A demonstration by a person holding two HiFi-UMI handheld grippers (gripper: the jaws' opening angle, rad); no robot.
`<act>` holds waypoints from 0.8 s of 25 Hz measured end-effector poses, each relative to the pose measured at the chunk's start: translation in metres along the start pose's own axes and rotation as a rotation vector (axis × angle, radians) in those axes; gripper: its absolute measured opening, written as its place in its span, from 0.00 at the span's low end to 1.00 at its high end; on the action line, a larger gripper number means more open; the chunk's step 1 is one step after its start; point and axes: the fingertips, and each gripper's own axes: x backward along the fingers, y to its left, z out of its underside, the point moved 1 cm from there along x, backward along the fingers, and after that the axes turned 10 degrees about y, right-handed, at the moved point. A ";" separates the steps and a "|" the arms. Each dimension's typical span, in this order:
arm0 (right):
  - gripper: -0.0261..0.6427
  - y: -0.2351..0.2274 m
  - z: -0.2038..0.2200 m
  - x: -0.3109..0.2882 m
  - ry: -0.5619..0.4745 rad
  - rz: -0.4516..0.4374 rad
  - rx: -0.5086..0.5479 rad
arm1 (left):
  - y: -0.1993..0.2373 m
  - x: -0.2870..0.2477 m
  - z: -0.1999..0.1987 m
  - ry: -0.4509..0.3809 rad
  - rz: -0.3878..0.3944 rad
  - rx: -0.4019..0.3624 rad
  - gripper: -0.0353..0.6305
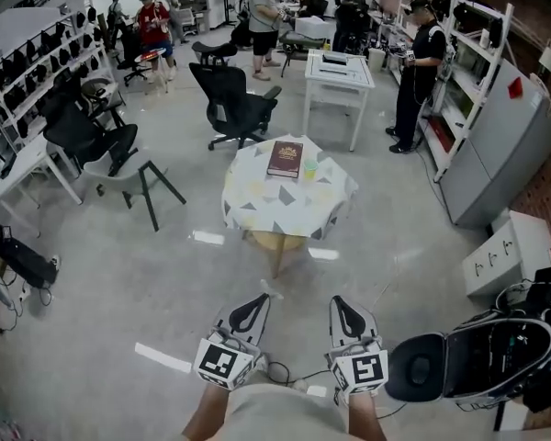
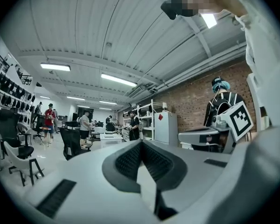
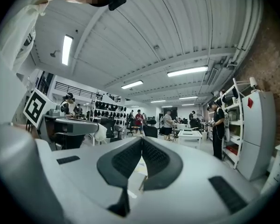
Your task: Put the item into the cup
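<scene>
A small round table (image 1: pixel 257 208) with a patterned cloth stands a few steps ahead of me. On its far side lies a dark red book (image 1: pixel 286 158). A small pale green thing (image 1: pixel 310 169) sits to the book's right, too small to identify. My left gripper (image 1: pixel 260 299) and right gripper (image 1: pixel 339 302) are held low near my body, side by side and well short of the table. Both are shut with nothing between the pads. The left gripper (image 2: pixel 141 143) and the right gripper (image 3: pixel 142 141) point level into the room, pads pressed together.
A black office chair (image 1: pixel 234 107) and a white work table (image 1: pixel 339 73) stand beyond the round table. A white chair (image 1: pixel 129 177) is at the left, grey cabinets (image 1: pixel 505 145) at the right, and a black chair (image 1: pixel 468 361) by my right side. Several people stand at the back.
</scene>
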 end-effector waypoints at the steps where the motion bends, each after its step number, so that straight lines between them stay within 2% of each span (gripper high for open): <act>1: 0.05 0.001 -0.002 -0.008 0.001 0.008 0.000 | 0.008 -0.003 -0.001 0.002 0.010 -0.004 0.07; 11: 0.05 0.023 -0.016 -0.072 0.014 0.071 -0.005 | 0.086 -0.021 -0.009 -0.013 0.071 -0.014 0.07; 20: 0.05 0.035 -0.010 -0.097 0.044 0.094 -0.003 | 0.117 -0.030 0.000 -0.017 0.093 0.011 0.07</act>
